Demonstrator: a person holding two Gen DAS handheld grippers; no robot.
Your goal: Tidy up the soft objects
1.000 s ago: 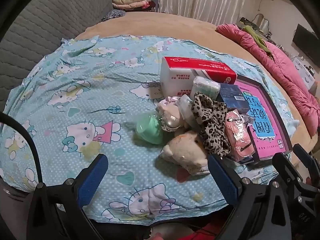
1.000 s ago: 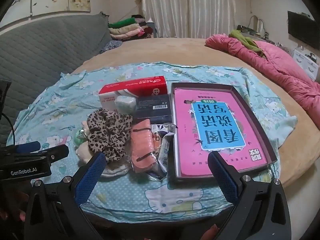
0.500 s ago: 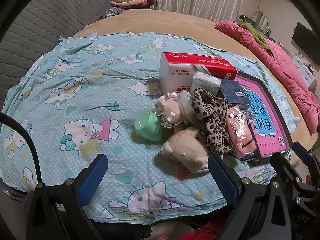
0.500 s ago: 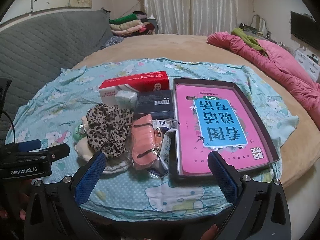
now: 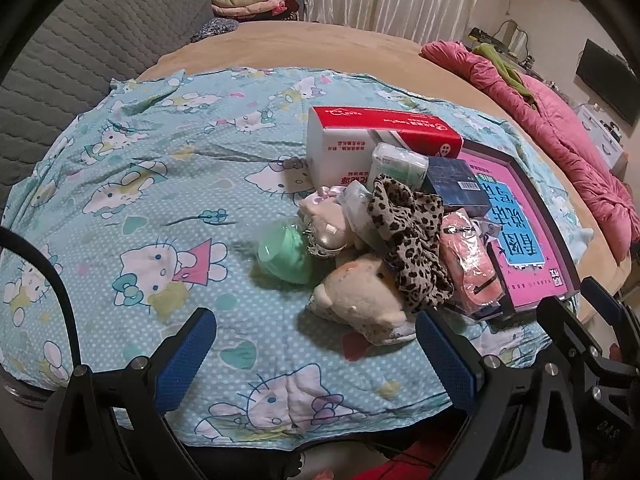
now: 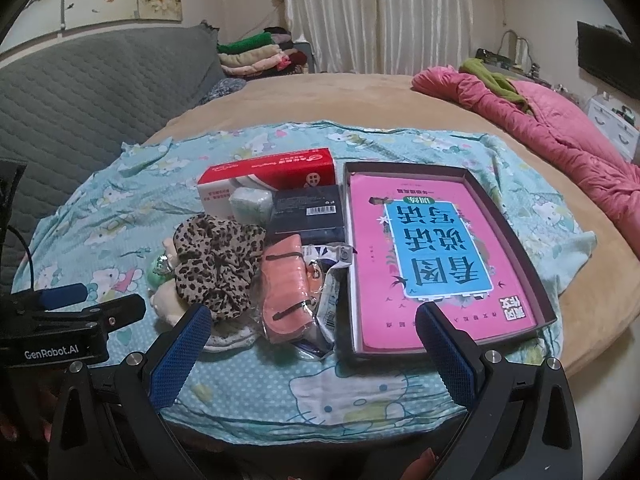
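A pile of soft things lies on the Hello Kitty cloth [image 5: 132, 200]: a leopard scrunchie [image 5: 412, 236] [image 6: 218, 248], a cream plush toy [image 5: 360, 300], a green soft ball [image 5: 286, 254], a pink plush [image 5: 326, 220] and a salmon packet [image 5: 472, 264] [image 6: 286, 292]. A dark tray [image 6: 516, 224] with a pink book [image 6: 432, 252] lies right of the pile. My left gripper [image 5: 316, 352] is open and empty, short of the plush toy. My right gripper [image 6: 312, 352] is open and empty, near the cloth's front edge.
A red and white tissue box [image 5: 376, 144] [image 6: 272, 180], a dark blue box [image 6: 308, 216] and a small wipes pack [image 5: 398, 166] stand behind the pile. A pink quilt [image 6: 552, 128] lies at the right. A grey headboard [image 6: 80, 96] is at the left.
Both views have tilted up slightly and drawn a little closer to the pile. Nothing on the cloth has moved. Both grippers stay open.
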